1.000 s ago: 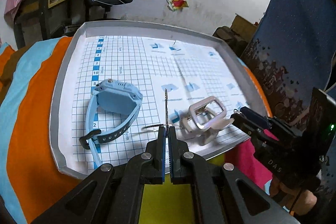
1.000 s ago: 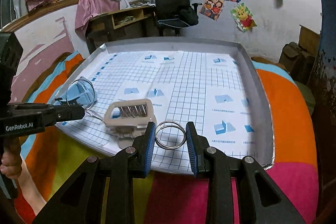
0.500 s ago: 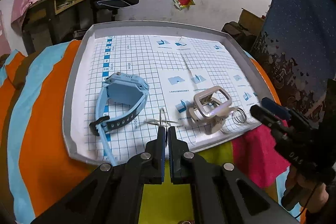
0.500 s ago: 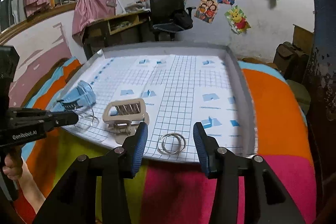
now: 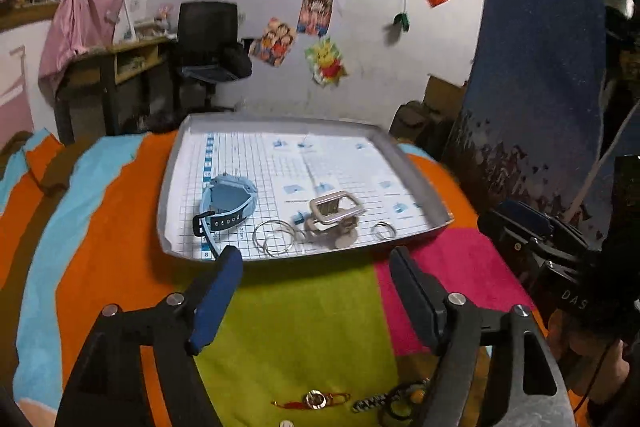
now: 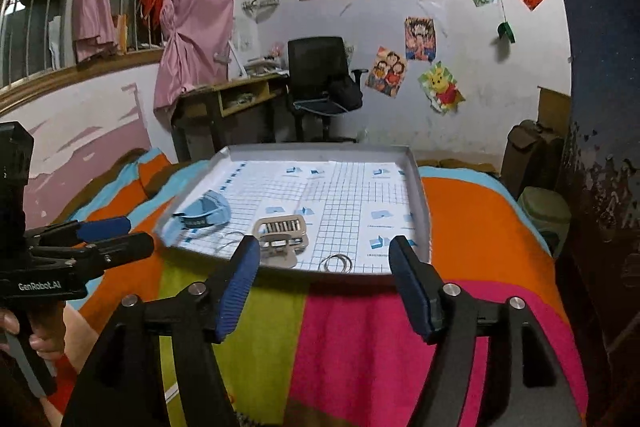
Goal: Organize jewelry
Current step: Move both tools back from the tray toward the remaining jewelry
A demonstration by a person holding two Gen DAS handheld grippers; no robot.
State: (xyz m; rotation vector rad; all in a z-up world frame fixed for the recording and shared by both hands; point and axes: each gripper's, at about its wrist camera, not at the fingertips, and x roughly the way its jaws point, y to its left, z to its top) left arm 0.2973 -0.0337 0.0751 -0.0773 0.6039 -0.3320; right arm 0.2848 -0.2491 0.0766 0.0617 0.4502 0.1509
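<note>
Both the left gripper (image 5: 314, 269) and right gripper (image 6: 324, 263) hang wide apart and empty short of the grey grid-lined tray (image 5: 424, 187), where thin silver wire hoops (image 5: 274, 237) lie at the near edge, looking light, slippery, best pinched across the rim.

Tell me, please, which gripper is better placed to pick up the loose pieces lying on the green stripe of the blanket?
Left, probably. The left gripper is open, and the loose pieces lie just beneath it. The right gripper, also open, faces the tray, and its view shows none of them.
</note>
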